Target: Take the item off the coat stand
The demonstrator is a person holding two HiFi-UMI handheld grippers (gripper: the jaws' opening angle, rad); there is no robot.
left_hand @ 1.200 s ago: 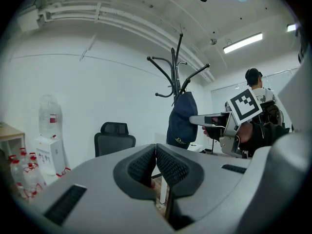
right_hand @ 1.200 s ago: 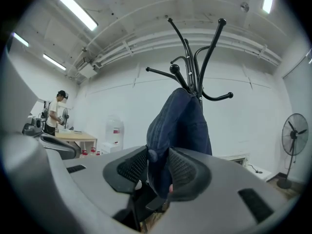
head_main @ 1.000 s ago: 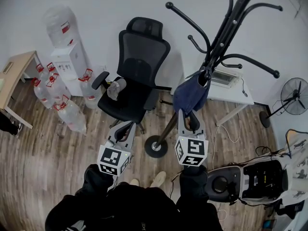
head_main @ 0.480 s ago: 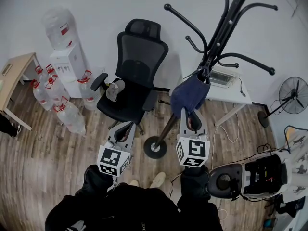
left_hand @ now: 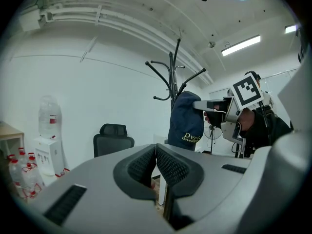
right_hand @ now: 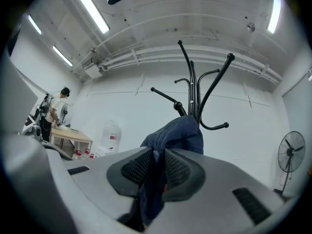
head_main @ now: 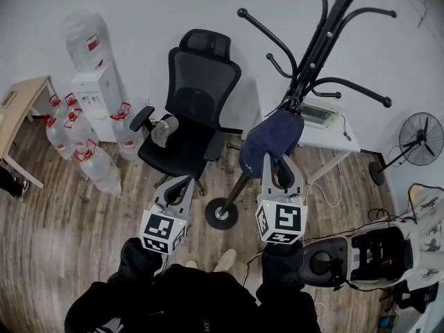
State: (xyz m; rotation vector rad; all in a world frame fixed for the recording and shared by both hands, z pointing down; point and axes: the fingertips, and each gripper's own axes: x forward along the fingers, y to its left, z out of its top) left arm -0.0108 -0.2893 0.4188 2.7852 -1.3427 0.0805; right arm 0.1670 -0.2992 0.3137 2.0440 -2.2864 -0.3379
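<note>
Lower left of the head view: the left gripper [head_main: 182, 180] holds level with its jaws together on nothing. Nothing is happening there.

The action is at centre-right. The right gripper [head_main: 277, 161] has just been closing its jaws, and its own view shows them clamped on a fold of the blue cloth [right_hand: 178, 133]. Compared with a second ago, that cloth [head_main: 270, 139] sits higher and more bunched, and has been pushed a little left. Its top is still tucked against a low hook of the coat stand [head_main: 316, 47], so my read is that the grip is made and the lift has started. Whether the cloth is free of the hook I can't tell.

Around the room, far left there's a desk [head_main: 24, 99]. Then come a water dispenser [head_main: 97, 85] and a cluster of water bottles [head_main: 83, 144]. At upper centre there's an office chair [head_main: 198, 96], close beside the stand's pole. Right of the stand is a white table [head_main: 336, 139], with a fan [head_main: 424, 139] at the right edge.

What's in the way are the stand's own curved hooks above and beside the cloth, which could snag it as it comes up.
</note>
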